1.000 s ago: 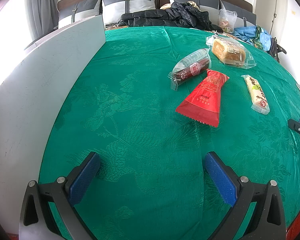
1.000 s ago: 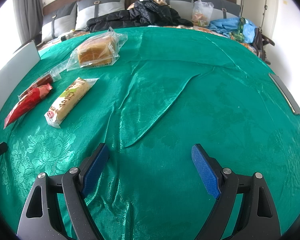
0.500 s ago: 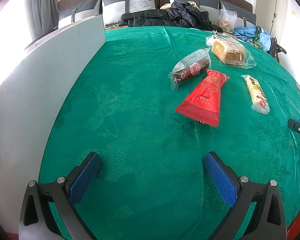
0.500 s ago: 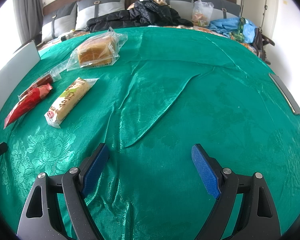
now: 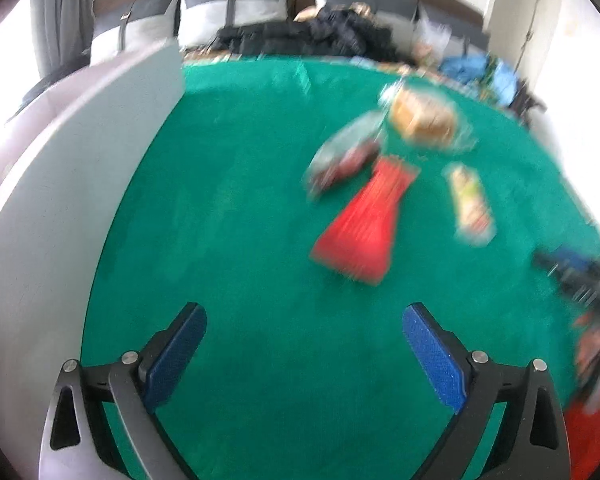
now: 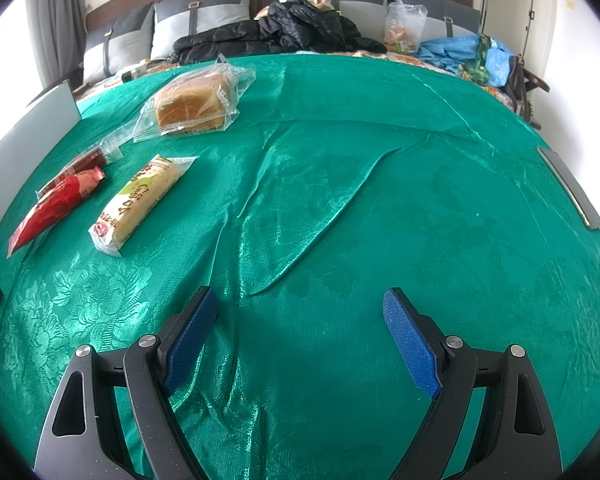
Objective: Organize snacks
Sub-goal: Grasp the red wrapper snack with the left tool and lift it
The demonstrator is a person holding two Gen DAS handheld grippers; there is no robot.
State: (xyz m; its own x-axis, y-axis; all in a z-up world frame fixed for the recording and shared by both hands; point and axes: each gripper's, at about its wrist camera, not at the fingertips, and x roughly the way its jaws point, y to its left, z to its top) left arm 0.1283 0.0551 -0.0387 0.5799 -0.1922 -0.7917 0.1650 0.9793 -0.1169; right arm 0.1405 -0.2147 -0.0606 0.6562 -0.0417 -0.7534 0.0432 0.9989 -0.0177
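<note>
red pouch point(image 5: 362, 222): flat on green cloth point(image 6: 340, 200), blurred
left gripper point(image 5: 304, 316): spread wide, hovering, empty
right gripper point(image 6: 300, 304): spread, empty

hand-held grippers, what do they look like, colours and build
Both look alike. The left hand-held gripper and right hand-held gripper each have two dark grey-black angular fingers with triangular cut-outs and round silver screw heads. The inner faces carry flat blue pads with a fine dotted texture. No cables, sleeves or printed markings are visible on them.
</note>
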